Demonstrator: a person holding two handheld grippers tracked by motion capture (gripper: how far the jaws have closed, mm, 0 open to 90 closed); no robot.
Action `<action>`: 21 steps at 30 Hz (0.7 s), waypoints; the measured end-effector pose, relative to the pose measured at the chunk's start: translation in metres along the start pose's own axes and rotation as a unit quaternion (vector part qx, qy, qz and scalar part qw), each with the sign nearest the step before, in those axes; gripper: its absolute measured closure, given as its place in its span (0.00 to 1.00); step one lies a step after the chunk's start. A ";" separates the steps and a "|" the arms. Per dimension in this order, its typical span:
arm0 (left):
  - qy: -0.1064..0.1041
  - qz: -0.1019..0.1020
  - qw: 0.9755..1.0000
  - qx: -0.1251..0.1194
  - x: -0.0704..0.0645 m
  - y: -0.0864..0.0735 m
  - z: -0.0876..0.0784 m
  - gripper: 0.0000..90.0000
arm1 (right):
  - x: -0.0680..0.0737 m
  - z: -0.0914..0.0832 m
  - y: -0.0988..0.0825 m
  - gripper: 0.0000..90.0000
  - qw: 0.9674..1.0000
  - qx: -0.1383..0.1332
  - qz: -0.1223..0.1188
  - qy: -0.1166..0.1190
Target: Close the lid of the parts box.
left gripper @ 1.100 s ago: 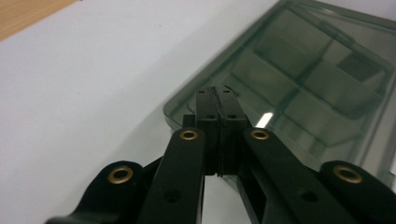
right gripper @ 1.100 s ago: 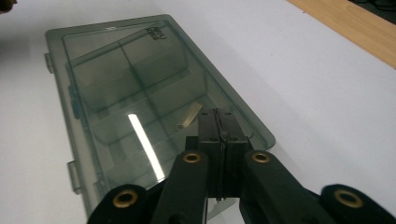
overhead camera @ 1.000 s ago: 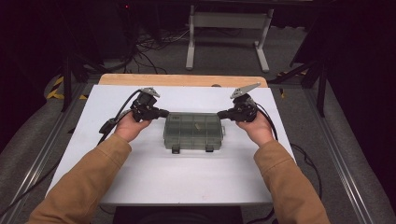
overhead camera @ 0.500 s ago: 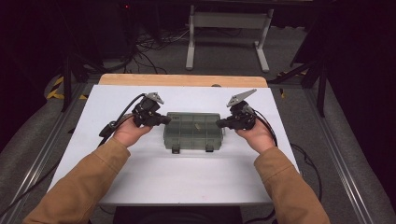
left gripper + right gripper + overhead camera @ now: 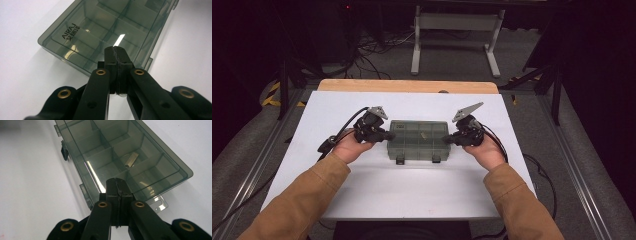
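so I've got the smoky compartment box (image 5: 417,139) sitting mid-table on the white table (image 5: 362,200), latches facing me. Left gripper (image 5: 388,135) is at its left end, right gripper (image 5: 447,138) at its right end, and both sets of jaws are pressed together with nothing between them. Looks like I'm bracing or nudging the box square. There's a small brass piece (image 5: 131,159) inside. Next I'd guess the latches (image 5: 400,160) need popping, gently
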State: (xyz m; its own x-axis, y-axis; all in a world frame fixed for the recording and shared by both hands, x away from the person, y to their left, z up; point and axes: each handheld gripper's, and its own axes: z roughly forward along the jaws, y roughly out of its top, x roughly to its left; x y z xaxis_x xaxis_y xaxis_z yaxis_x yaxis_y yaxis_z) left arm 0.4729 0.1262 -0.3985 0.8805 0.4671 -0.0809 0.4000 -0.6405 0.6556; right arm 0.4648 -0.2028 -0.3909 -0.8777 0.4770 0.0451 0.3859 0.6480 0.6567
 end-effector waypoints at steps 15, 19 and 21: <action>0.000 0.002 1.000 0.009 -0.001 -0.006 0.007 0.99 | 0.002 0.008 -0.003 1.00 1.000 0.017 0.005 0.001; 0.002 0.001 1.000 0.013 -0.001 -0.007 0.009 0.99 | 0.003 0.011 -0.006 1.00 1.000 0.018 0.004 0.001; 0.002 -0.001 1.000 0.014 -0.001 -0.008 0.009 0.99 | 0.003 0.012 -0.008 0.99 1.000 0.018 0.003 0.000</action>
State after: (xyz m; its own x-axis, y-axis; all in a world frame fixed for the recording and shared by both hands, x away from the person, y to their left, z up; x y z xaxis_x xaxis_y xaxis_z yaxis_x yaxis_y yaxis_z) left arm 0.4715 0.1254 -0.4108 0.8789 0.4705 -0.0784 0.4080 -0.6564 0.6345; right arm 0.4624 -0.1994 -0.4046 -0.8755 0.4808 0.0482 0.4003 0.6659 0.6295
